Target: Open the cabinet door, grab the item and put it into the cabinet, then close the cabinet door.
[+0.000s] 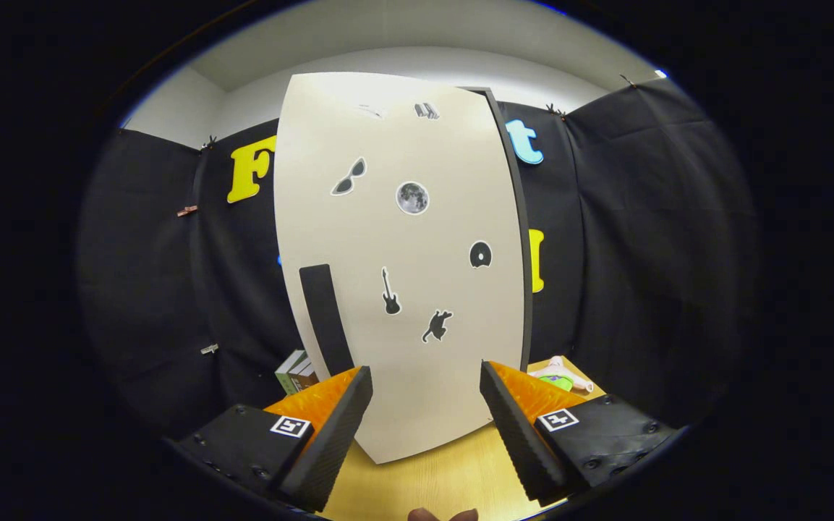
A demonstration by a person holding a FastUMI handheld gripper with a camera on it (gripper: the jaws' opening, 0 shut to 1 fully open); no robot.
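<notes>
A tall white cabinet (pixel 402 289) stands on the wooden table right ahead of my fingers, its door shut and covered in small stickers. A dark vertical handle (pixel 325 318) runs down the door's left side, just beyond my left finger. My gripper (pixel 425 380) is open, its fingers spread wide before the door's lower part with nothing between them. To the right of the cabinet, beyond my right finger, a small pale toy with a green part (pixel 560 376) lies on the table.
A small stack of books or boxes (pixel 296 372) sits left of the cabinet beyond the left finger. Bare wooden tabletop (pixel 431 481) shows between the fingers. Black cloth walls close in behind and to both sides.
</notes>
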